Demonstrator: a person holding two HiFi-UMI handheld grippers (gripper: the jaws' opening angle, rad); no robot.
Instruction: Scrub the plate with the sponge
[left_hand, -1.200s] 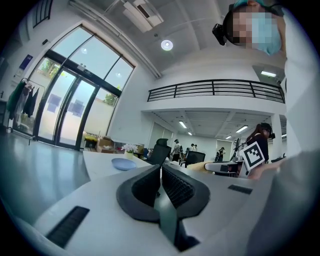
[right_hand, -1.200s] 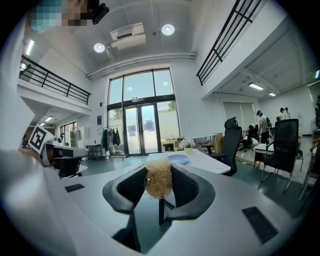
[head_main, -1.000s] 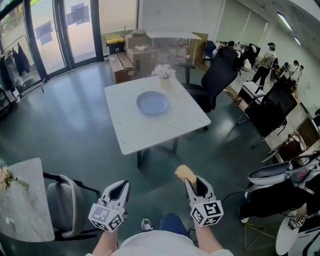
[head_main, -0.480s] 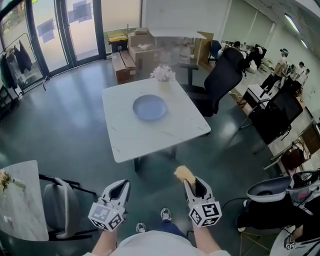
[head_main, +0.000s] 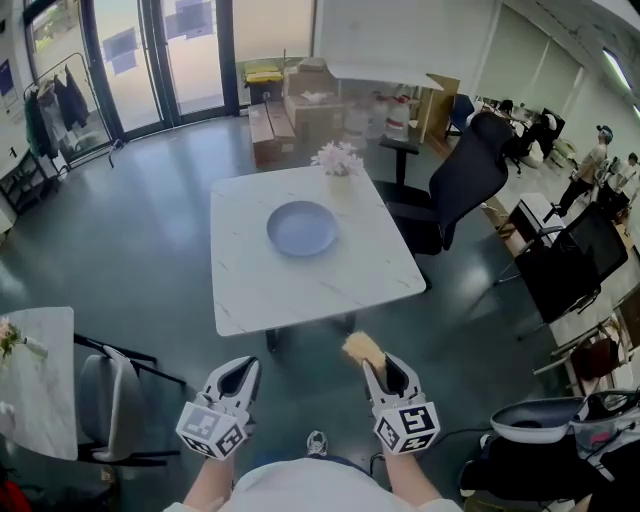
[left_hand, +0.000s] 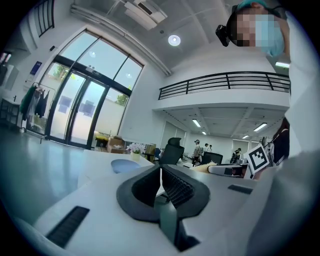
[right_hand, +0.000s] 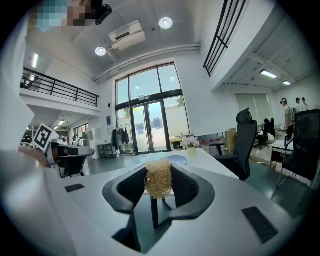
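Table (head_main: 260, 290) bearing plate (head_main: 302, 228) now sits slightly nearer; short of the table, right gripper (head_main: 373, 363) pinches sponge (head_main: 362, 348), left gripper (head_main: 240, 369) stays pressed together, empty; scrubbing awaits arrival.

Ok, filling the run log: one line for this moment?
right gripper: shut on sponge | left gripper: shut, empty | plate: on white table, untouched

Office hall, furniture only.
White table (head_main: 300, 285) mid-floor, flowers (head_main: 338, 158) at its far edge; black chair (head_main: 462, 185) just right of it. Boxes (head_main: 300, 100) behind, near glass doors (head_main: 150, 55); coat rack (head_main: 58, 100) far left. Second table (head_main: 45, 400) lower left, grey chair (head_main: 108, 400) beside it. People (head_main: 600, 160) and a monitor (head_main: 590, 240) far right.
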